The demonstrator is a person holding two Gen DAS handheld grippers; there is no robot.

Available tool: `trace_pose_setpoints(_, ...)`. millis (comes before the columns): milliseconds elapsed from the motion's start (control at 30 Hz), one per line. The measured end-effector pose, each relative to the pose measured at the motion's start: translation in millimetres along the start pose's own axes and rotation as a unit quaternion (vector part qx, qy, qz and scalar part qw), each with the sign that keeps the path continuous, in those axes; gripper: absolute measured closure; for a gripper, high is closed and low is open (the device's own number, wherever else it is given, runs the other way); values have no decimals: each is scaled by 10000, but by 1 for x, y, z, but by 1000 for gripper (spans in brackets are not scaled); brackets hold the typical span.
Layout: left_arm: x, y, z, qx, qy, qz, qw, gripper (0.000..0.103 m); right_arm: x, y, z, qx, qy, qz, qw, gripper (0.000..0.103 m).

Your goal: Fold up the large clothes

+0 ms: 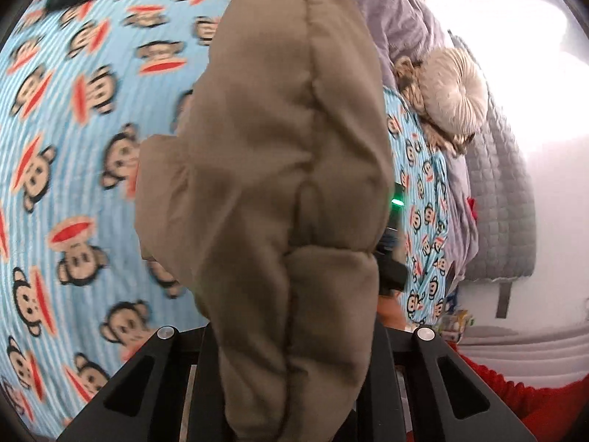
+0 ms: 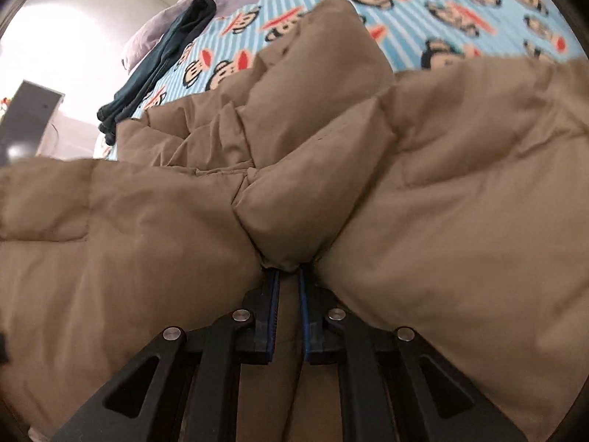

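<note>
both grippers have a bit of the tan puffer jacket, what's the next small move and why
Probably carry the left gripper with its raised fold toward the right gripper. The tan puffer jacket hangs bunched from the left one above the monkey-print sheet, while the right pinches an edge of the part spread on the bed.

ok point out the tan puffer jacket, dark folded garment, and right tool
tan puffer jacket [image 2: 460, 184], right wrist view, quilted panel.
dark folded garment [image 2: 165, 59], right wrist view, mid-length.
right tool [image 2: 289, 276], right wrist view, between fingertips.
</note>
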State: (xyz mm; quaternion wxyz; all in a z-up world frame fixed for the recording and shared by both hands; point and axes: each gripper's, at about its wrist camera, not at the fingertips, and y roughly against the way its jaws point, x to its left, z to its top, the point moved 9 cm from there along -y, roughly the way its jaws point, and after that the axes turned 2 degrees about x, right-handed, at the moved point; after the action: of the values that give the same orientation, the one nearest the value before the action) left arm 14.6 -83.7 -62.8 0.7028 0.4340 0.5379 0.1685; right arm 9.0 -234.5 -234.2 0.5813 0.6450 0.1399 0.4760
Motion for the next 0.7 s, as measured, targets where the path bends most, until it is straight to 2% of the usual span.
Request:
trace_pose_setpoints(200, -82, -47, 6, 220, -248, 510, 9981, 80, -10, -10, 3, 332, -292, 674, 9967, 98)
trace_pose_setpoints(267, -101, -62, 12, 244, -323, 659, 9970, 76, -12, -6, 4, 478, -406, 872, 9942, 98)
trace_pose_setpoints(333, -122, -78, 16, 241, -380, 732, 9963, 76, -20, 9, 6, 524, -525, 1008, 9921, 98)
trace_pose_setpoints(400, -129, -92, 16, 302, -434, 870, 9948, 76, -31, 31, 7, 478, -594, 1105, 9910, 93)
trace_pose_setpoints(433, -133, -100, 14, 350, -467, 885, 9944, 69, -41, 46, 7, 437, -610, 1084, 9913, 93)
trace_pose_setpoints(467, -137, -106, 12, 388, -480, 801, 9949, 54, -50, 59, 6, 393, -615, 1039, 9919, 93)
trace_pose_setpoints(533, -153, -122, 11, 409, -419, 542, 9968, 36, -75, 91, 1, 225, -690, 905, 9932, 93)
trace_pose_setpoints(567, -158, -130, 10, 455, -426, 450, 9970, 31, -86, 102, -2, 156, -745, 867, 9933, 93)
trace_pose_setpoints(700, -181, -177, 8, 728, -711, 110, 9947, 31, -134, 141, -27, -32, -1129, 708, 9911, 93)
